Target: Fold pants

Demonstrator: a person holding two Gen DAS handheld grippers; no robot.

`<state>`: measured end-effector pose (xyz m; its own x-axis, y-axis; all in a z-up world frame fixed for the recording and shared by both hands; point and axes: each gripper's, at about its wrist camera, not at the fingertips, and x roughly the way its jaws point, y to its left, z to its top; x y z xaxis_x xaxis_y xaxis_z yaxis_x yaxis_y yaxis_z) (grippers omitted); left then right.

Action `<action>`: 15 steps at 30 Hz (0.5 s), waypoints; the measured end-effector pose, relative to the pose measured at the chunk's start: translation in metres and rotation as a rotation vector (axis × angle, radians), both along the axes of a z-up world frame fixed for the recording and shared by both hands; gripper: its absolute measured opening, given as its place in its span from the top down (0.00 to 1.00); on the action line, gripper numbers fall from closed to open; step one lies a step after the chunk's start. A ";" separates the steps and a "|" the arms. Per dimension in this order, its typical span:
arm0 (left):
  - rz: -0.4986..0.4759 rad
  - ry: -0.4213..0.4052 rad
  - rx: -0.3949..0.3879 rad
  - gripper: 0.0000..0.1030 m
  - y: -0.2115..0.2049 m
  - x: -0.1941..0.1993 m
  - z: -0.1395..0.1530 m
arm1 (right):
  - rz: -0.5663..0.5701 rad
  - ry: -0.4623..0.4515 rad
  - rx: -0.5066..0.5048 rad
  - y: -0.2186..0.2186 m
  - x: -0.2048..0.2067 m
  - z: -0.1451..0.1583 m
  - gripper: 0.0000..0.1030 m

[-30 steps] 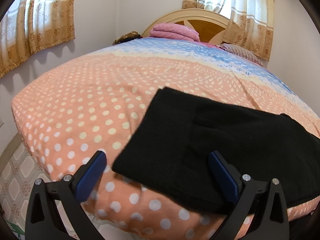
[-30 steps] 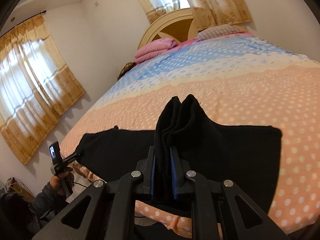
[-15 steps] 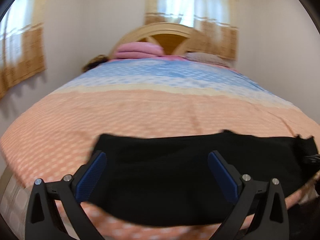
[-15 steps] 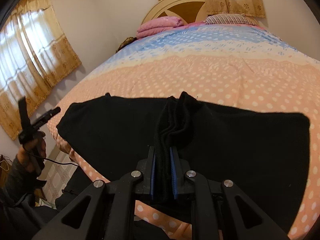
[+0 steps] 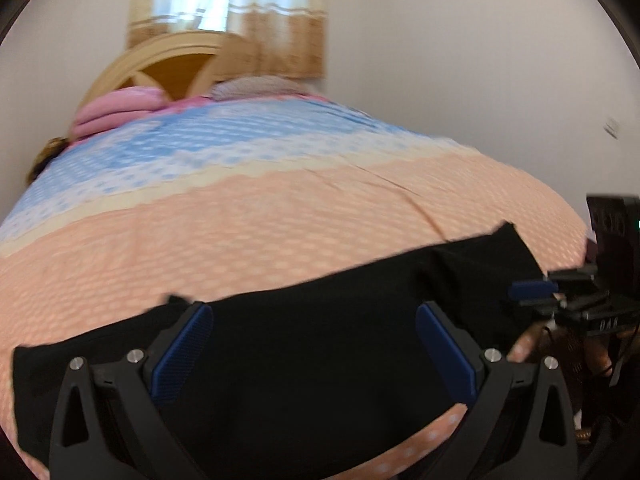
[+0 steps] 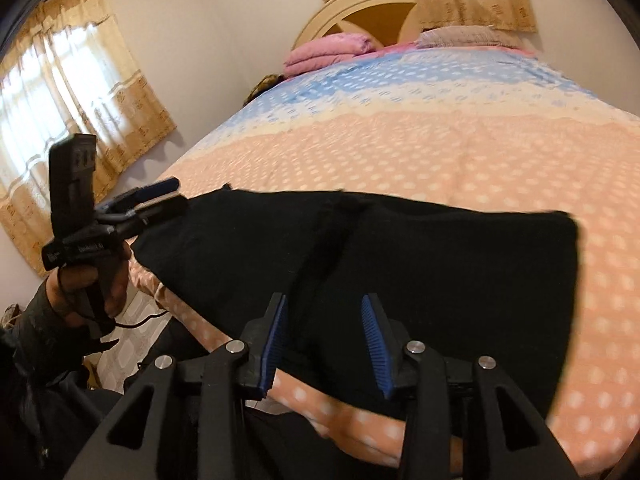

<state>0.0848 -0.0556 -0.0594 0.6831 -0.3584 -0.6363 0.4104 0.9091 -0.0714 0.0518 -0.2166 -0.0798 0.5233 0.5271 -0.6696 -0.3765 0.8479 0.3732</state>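
Note:
The black pants point(image 5: 320, 344) lie folded in a long band across the near edge of the bed, also in the right wrist view point(image 6: 420, 256). My left gripper point(image 5: 314, 344) is open and empty, just above the pants' middle; it shows from the side in the right wrist view point(image 6: 160, 196), at the pants' left end. My right gripper point(image 6: 324, 340) is open, its blue pads either side of a raised fold of the cloth without gripping it. It shows in the left wrist view point(image 5: 532, 292) at the pants' right end.
The bed point(image 6: 440, 140) has a peach and blue dotted cover. Pink folded bedding point(image 6: 328, 50) and a pillow point(image 6: 464, 36) lie by the wooden headboard point(image 6: 372, 12). Curtained windows point(image 6: 60, 92) are on the left wall and behind the headboard. Tiled floor point(image 6: 120, 344) is at the left.
My right gripper has opened and let go of the pants fold, which has dropped onto the bed. My left gripper has swung right, staying open.

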 end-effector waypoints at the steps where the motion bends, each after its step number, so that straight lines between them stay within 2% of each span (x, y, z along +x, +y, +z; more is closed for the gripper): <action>1: -0.020 0.010 0.004 0.00 -0.010 0.000 -0.002 | -0.032 0.002 0.005 -0.012 -0.002 -0.002 0.60; 7: -0.134 0.120 -0.013 0.01 -0.058 0.011 -0.017 | -0.204 -0.010 0.094 -0.060 -0.005 -0.007 0.60; 15: -0.226 0.218 -0.043 0.25 -0.107 0.014 -0.033 | -0.234 -0.053 0.114 -0.066 -0.009 -0.007 0.59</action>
<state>0.0986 -0.1622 -0.0921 0.4322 -0.5152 -0.7401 0.5725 0.7909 -0.2163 0.0427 -0.2825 -0.0864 0.6723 0.4583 -0.5814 -0.1967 0.8677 0.4566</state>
